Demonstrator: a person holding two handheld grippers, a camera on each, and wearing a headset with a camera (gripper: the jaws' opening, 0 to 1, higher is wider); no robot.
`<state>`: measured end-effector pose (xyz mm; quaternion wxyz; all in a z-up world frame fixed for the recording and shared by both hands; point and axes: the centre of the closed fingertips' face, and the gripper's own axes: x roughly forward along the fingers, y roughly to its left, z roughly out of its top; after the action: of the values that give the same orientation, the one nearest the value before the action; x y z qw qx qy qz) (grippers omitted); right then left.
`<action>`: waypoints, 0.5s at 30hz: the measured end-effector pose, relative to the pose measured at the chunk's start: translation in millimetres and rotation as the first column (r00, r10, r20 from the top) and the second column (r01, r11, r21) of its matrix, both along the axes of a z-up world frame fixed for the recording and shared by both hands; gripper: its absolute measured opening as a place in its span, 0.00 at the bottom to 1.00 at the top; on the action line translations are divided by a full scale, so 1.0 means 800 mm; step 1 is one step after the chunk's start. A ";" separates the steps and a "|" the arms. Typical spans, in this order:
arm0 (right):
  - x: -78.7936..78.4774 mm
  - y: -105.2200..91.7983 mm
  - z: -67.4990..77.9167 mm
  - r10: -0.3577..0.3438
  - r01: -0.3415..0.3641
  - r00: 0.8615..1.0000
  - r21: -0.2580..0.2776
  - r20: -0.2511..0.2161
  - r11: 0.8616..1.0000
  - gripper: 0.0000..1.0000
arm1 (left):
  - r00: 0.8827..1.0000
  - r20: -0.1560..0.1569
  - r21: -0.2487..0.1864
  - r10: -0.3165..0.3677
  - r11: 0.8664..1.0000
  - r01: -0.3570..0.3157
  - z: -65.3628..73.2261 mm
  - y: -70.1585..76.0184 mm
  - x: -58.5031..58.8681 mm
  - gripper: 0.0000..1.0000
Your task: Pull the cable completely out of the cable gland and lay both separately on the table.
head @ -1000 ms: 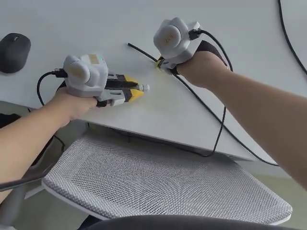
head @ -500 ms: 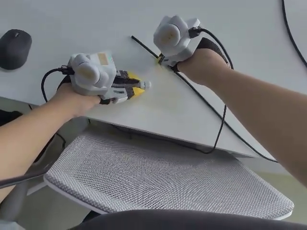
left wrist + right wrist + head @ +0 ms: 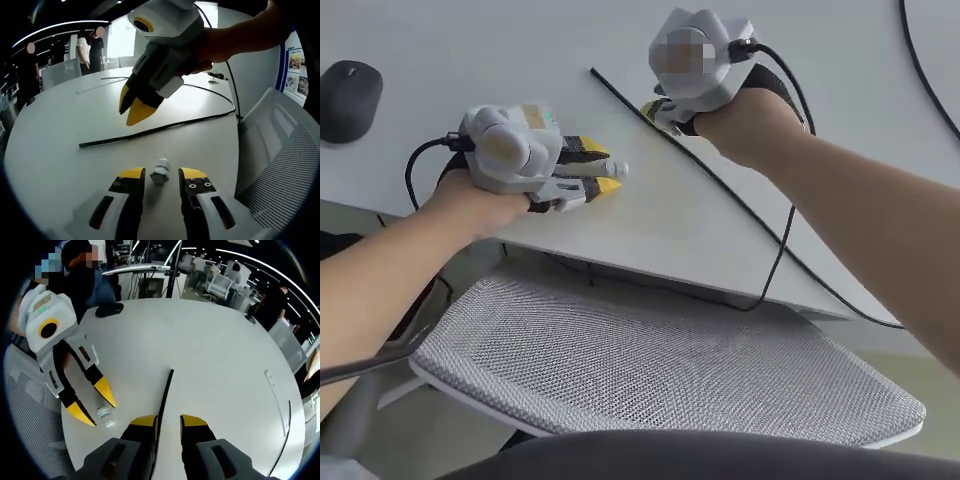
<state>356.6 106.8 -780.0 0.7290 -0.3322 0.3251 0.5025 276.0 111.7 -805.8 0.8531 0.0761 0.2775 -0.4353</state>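
The small white cable gland (image 3: 619, 170) (image 3: 160, 171) (image 3: 105, 416) lies on the white table (image 3: 470, 50), near its front edge. My left gripper (image 3: 605, 170) (image 3: 161, 174) (image 3: 95, 407) is open, its yellow tips on either side of the gland with a gap showing. Beyond the gland, apart from it, the thin black cable (image 3: 615, 90) (image 3: 150, 131) (image 3: 166, 387) lies straight on the table. My right gripper (image 3: 655, 108) (image 3: 131, 106) (image 3: 169, 419) hovers just above the cable with its jaws slightly open and nothing between them.
A black mouse (image 3: 348, 100) (image 3: 109, 309) sits at the table's left. A grey mesh chair (image 3: 660, 370) stands under the table's front edge. Another black cable (image 3: 920, 70) curves across the far right. Several people stand in the background.
My right gripper has lifted off the cable, which stays on the table. My left gripper has shifted slightly right and up, with the gland still at its tips.
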 end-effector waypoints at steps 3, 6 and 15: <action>-0.003 -0.003 0.018 -0.011 0.011 1.000 0.041 0.003 0.999 0.15 | 1.000 -0.003 0.002 0.013 1.000 -0.013 0.004 0.000 0.000 0.31; -0.006 -0.012 0.034 -0.027 0.026 1.000 0.074 0.012 0.997 0.18 | 1.000 0.001 0.002 0.026 1.000 -0.026 0.009 0.001 0.000 0.35; -0.008 -0.062 0.078 -0.121 0.116 0.993 0.219 0.009 0.969 0.26 | 0.995 -0.010 -0.020 0.098 0.995 -0.098 0.031 0.013 -0.002 0.46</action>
<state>350.4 57.3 -718.0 0.7934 -0.2360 0.2792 0.4867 274.4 121.9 -781.3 0.8729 0.0518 0.2803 -0.3960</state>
